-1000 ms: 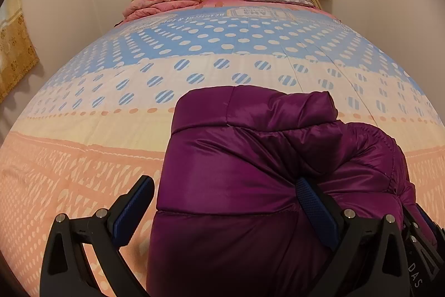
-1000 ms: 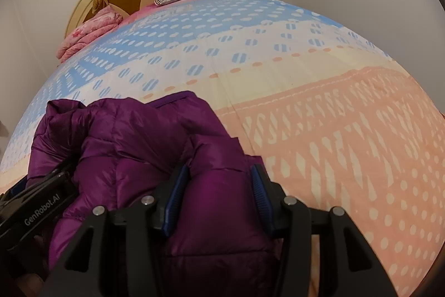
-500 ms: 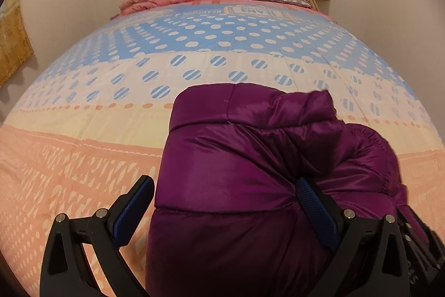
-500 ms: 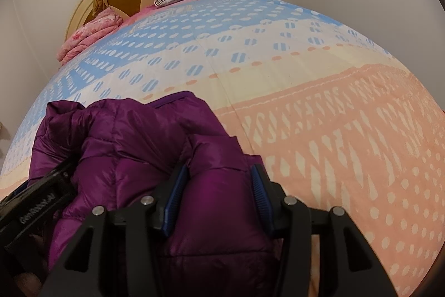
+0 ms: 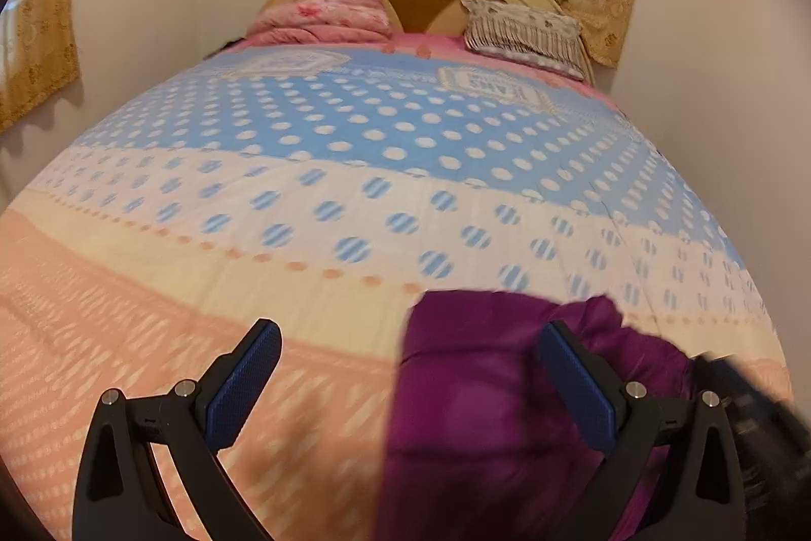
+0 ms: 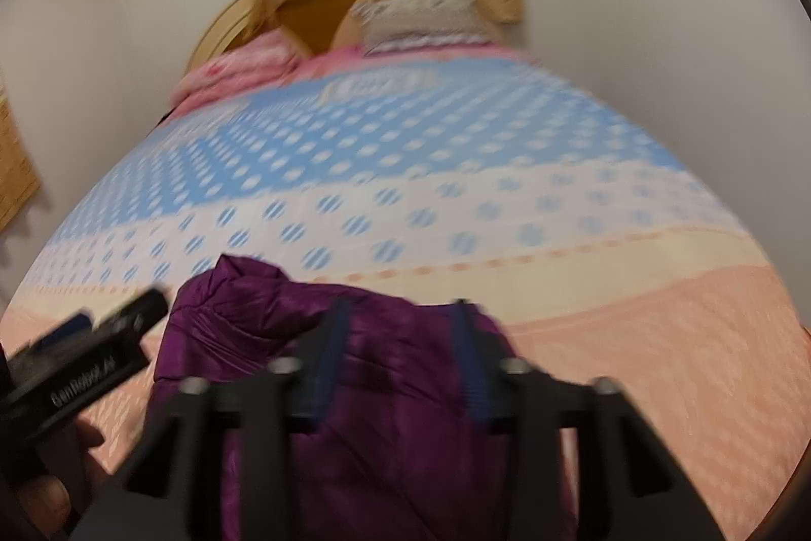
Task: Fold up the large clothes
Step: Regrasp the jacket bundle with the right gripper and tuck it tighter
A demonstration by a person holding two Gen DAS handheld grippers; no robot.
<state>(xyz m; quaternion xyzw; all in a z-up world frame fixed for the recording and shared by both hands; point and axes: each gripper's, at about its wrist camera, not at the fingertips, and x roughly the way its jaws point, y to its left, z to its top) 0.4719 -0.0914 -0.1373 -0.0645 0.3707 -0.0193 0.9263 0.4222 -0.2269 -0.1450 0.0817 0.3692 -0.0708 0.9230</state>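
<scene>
- Left gripper (image 5: 405,394): its jaws stand wide apart, released; the purple jacket (image 5: 486,419) lies between the blue pads (image 5: 238,384) toward the 3 o'clock one, and whether that pad touches fabric I cannot tell; nothing is pinched
- The jacket sits bundled on the bedspread (image 5: 304,206), at about 5 o'clock in the left wrist view and 6 o'clock in the right wrist view; the peach band lies under it, the blue dotted band beyond at 12 o'clock
- Right gripper (image 6: 400,368): its jaws are closing, with a puffy fold of the jacket (image 6: 385,389) between the narrow fingers; blur hides whether the pads already press, though they look clenched on the padding
- Risk, as I judge it: the slick, springy shell may slide out of a one-sided grip; with the left jaws slack, a lift by the right alone could let the bundle unroll and lose its folds
- Risk: a bite on the outer layer only would drag that layer and leave the rest behind
- The left wrist view alone shows the striped pillow (image 5: 522,34) sharply, and the right tool as a dark blur at 4 o'clock; the right wrist view alone shows the left tool's body (image 6: 86,368) and a hand (image 6: 45,485) at 8 o'clock, plus the bare peach cover at 3 o'clock
</scene>
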